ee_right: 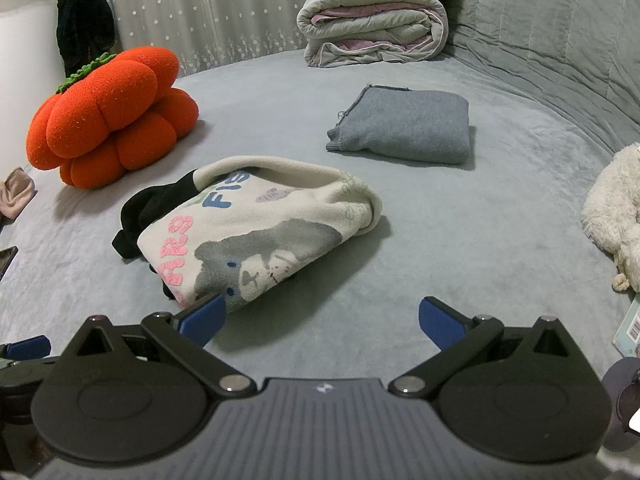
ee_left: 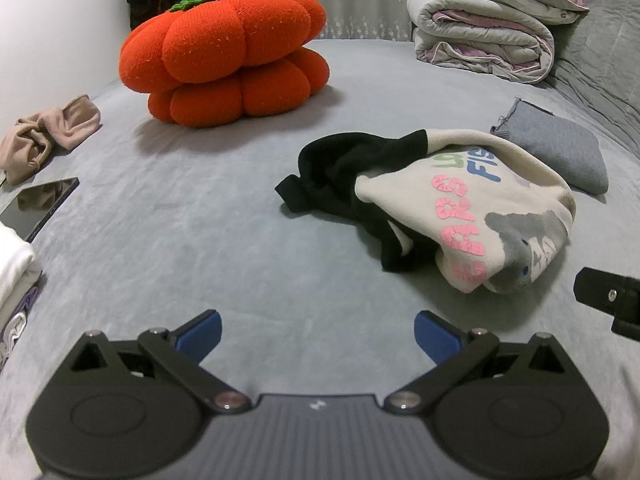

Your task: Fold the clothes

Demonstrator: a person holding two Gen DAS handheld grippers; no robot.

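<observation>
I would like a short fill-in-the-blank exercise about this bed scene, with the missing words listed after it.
1. The cream sweatshirt with the printed bear lies in a heap, not yet ____.
2. The folded grey sweater lies ____ the sweatshirt, not touching it.
3. Both the left tool and the right tool are ____ and hold nothing.
4. The pumpkin cushion is ____ in colour.

Missing words: folded; beyond; open; orange
</observation>
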